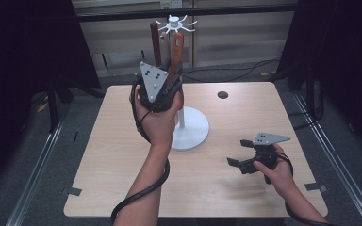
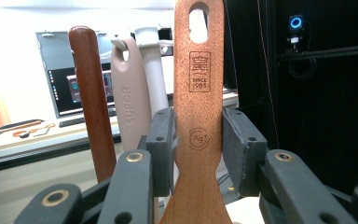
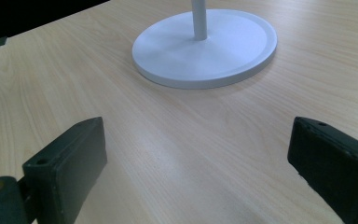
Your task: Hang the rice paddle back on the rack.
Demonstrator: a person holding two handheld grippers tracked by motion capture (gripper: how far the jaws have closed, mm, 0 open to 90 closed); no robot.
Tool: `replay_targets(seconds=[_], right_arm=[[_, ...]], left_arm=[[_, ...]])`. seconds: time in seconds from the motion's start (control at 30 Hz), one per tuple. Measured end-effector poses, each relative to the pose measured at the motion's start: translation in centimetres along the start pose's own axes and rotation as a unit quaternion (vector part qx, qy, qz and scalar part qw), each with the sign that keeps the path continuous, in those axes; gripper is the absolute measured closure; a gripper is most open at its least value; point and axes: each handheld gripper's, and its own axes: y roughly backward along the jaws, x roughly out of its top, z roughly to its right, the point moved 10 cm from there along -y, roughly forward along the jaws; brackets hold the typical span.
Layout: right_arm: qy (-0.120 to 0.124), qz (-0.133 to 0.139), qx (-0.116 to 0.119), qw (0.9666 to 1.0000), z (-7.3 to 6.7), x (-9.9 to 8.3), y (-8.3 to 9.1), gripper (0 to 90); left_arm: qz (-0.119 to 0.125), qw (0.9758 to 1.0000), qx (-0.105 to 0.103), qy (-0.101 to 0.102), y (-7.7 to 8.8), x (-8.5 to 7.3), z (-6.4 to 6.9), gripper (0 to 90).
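A white rack (image 1: 175,22) with a ring of hooks stands on a round base (image 1: 191,131) at the table's middle. My left gripper (image 1: 172,80) is raised beside the pole and shut on the orange-brown wooden spatula handle (image 2: 199,70), pads pressing both of its sides. The hang hole at the handle's top shows nothing through it, and the spatula (image 1: 177,47) ends just below the hooks. A dark brown handle (image 2: 93,93) and a beige handle (image 2: 130,93) hang behind it, next to the pole. My right gripper (image 1: 239,152) rests low over the table at the right, open, facing the base (image 3: 205,46).
The wooden table (image 1: 122,155) has a small dark round hole (image 1: 222,94) at its back right. Dark tape marks sit at the front corners. The left gripper's cable loops down off the table's front edge. Cables lie on the floor behind the table.
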Motion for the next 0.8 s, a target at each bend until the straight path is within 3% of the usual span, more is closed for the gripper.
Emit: replay_targets(seconds=[0.17, 0.3, 0.4, 0.47, 0.8], right_arm=[[-0.003, 0.004, 0.002, 1.0000, 0.0, 0.1, 0.1, 4.5], [-0.006, 0.005, 0.004, 1.0000, 0.0, 0.2, 0.1, 4.5], [-0.008, 0.005, 0.004, 1.0000, 0.0, 0.2, 0.1, 4.8], [-0.008, 0.006, 0.004, 0.9999, 0.0, 0.2, 0.1, 4.8], [-0.006, 0.006, 0.006, 0.9999, 0.0, 0.2, 0.2, 4.8]], left_arm=[[-0.004, 0.9999, 0.008, -0.008, -0.5, 0.0, -0.2, 65.9], [-0.002, 0.9999, 0.011, -0.001, -0.9, 0.1, -0.2, 65.9], [-0.007, 0.9997, 0.017, -0.014, -1.2, 0.0, -0.2, 65.9], [-0.005, 0.9998, 0.019, -0.003, -1.4, 0.0, -0.2, 65.9], [-0.020, 0.9993, 0.031, -0.005, -2.0, -1.1, -0.6, 65.8]])
